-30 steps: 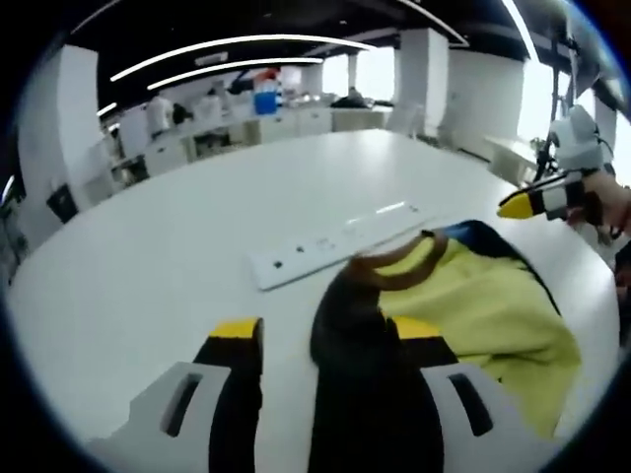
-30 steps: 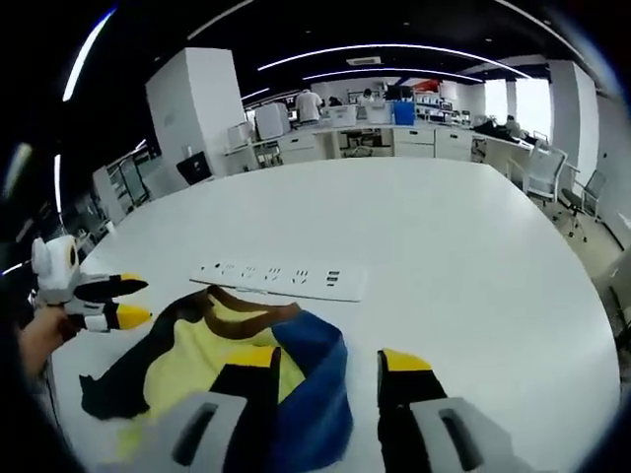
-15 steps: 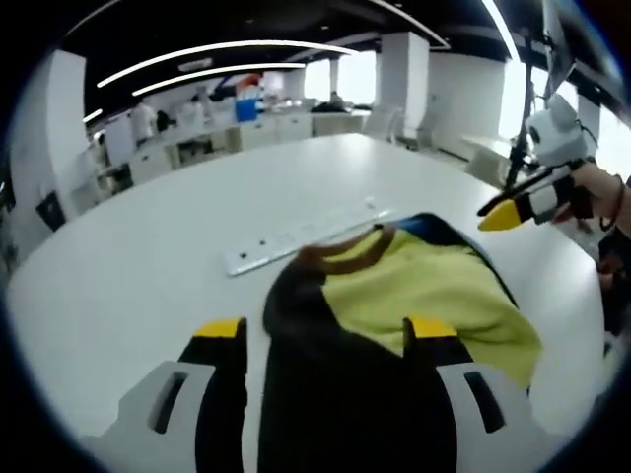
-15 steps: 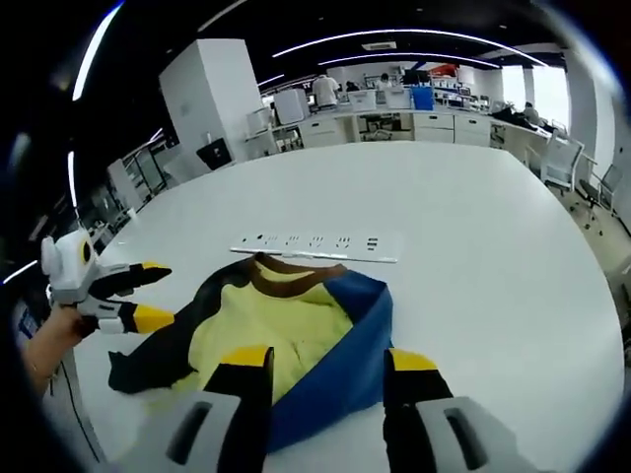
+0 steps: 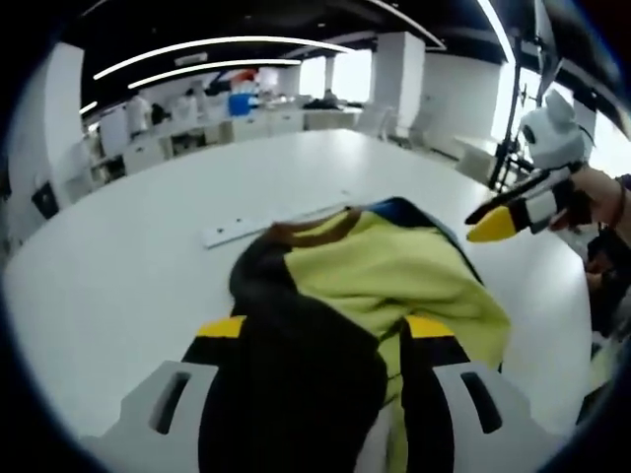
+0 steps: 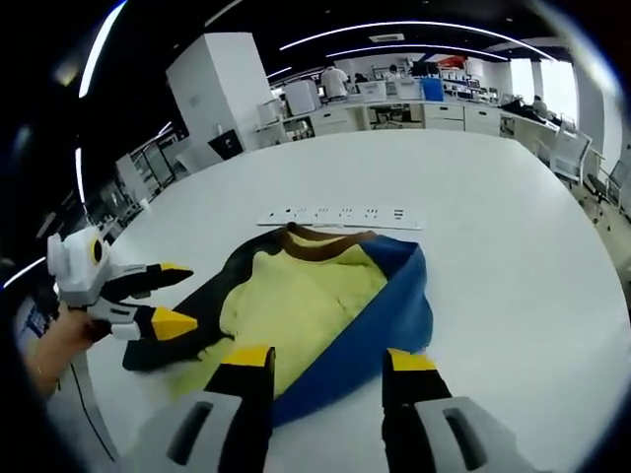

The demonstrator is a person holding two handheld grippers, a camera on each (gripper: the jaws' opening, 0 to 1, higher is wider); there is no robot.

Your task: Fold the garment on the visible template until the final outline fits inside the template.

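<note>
Garment (image 6: 315,305): lies bunched on the white worktop (image 6: 513,227), yellow inner face up, brown collar (image 6: 320,241) toward the far side, blue panel along the side nearest your right gripper, black panel along the side nearest your left. In the left gripper view the garment (image 5: 394,286) spreads from the collar toward the camera, and its black part covers the gap between your jaws.

Power strip (image 6: 340,215): white, flat on the worktop just beyond the collar; in the left gripper view the strip (image 5: 261,222) runs just behind the garment.

Your left gripper (image 5: 320,340): jaws apart, black cloth lying between and over them; whether they pinch it you cannot tell. In the right gripper view it (image 6: 173,301) sits at the garment's black edge, tips parted.

Your right gripper (image 6: 320,365): jaws wide, the blue edge just ahead of the tips, nothing held. In the left gripper view it (image 5: 493,219) hangs beside the garment's far side.
</note>
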